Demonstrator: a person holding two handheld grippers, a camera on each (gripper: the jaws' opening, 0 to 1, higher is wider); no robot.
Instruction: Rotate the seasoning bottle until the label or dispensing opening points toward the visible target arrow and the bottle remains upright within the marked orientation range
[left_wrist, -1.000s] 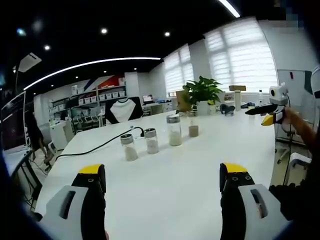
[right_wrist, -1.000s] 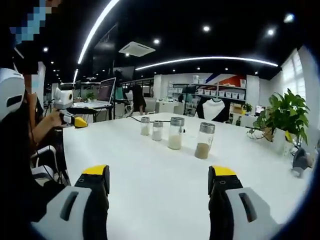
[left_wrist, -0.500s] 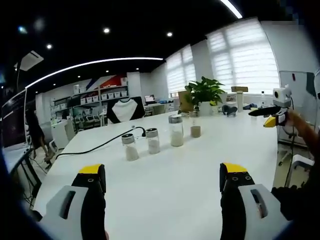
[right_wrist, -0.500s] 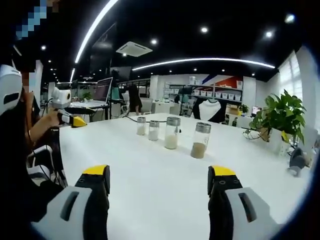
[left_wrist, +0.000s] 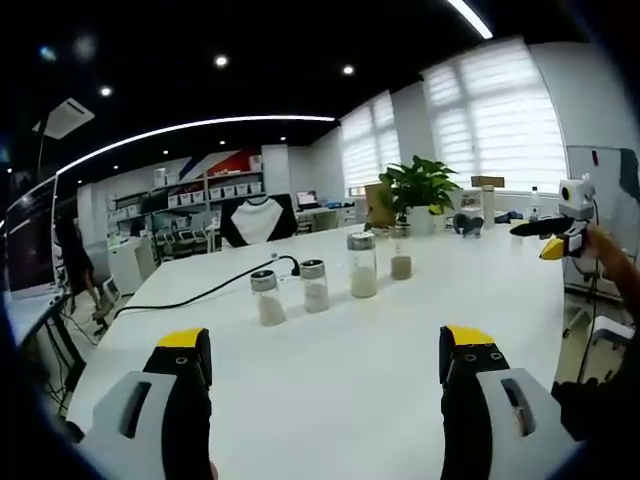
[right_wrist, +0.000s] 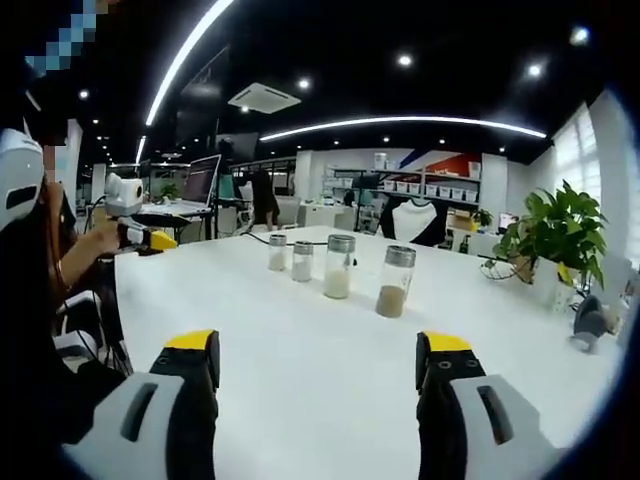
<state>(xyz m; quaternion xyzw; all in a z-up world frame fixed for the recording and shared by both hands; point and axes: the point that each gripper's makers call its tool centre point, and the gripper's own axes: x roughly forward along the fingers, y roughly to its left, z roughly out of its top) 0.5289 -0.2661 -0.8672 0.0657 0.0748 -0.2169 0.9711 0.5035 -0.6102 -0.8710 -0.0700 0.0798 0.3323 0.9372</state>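
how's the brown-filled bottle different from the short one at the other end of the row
The brown-filled bottle is clearly taller than the short end bottle. Its contents are brown, while the short end bottle holds something whitish. In the right gripper view it stands at the right end of the row, nearest the potted plant, and the short one stands at the left end. Both are clear, metal-capped, upright, only partly filled, and untouched on the white table.

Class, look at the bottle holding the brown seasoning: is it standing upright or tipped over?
Upright. The brown-seasoning bottle stands on its base on the white table, silver cap on top, brown powder settled level at the bottom.
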